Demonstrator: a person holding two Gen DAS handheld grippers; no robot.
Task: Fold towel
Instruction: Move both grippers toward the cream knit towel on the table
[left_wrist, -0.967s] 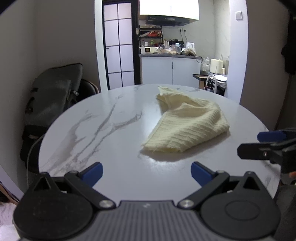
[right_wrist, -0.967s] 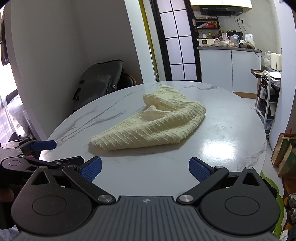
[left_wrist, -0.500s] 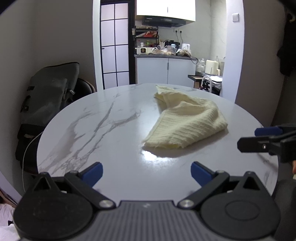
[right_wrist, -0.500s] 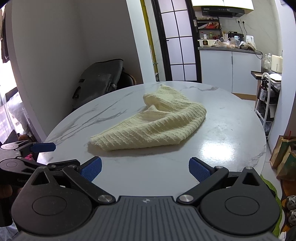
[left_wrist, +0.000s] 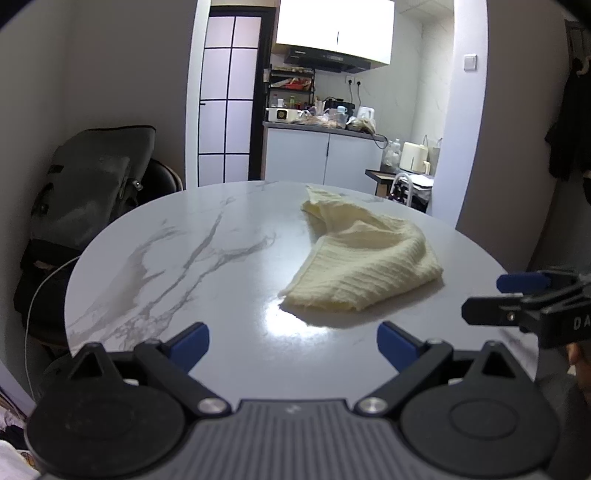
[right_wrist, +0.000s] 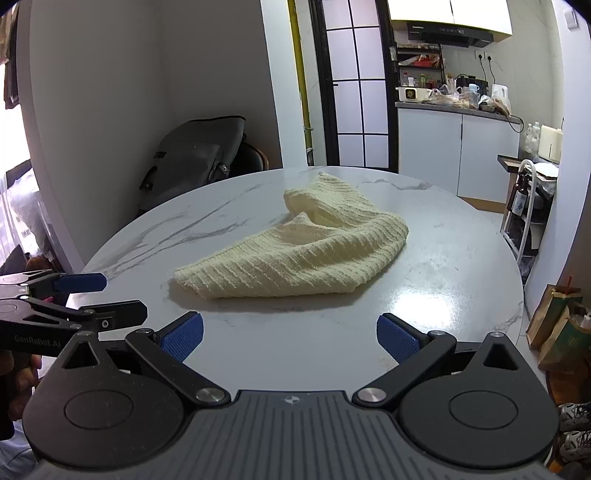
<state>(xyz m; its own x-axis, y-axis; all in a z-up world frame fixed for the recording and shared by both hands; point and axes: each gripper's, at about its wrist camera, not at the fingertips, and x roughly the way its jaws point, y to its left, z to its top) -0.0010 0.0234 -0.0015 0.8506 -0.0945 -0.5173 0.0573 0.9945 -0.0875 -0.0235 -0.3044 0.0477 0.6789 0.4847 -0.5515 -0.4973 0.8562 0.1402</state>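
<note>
Here the towel (right_wrist: 291, 251) lies crumpled on the table (left_wrist: 177, 266); the left gripper (left_wrist: 291, 341) is closing on nothing, the right gripper (right_wrist: 290, 334) gapes empty, both short of it, probably readying a grab.

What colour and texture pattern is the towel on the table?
Pale cream-yellow towel with a ribbed, waffle-like weave; the right wrist view shows it best.

The left gripper (left_wrist: 293, 341), empty, is closing from wide; the right gripper (right_wrist: 290, 338) stands spread wide, empty.
</note>
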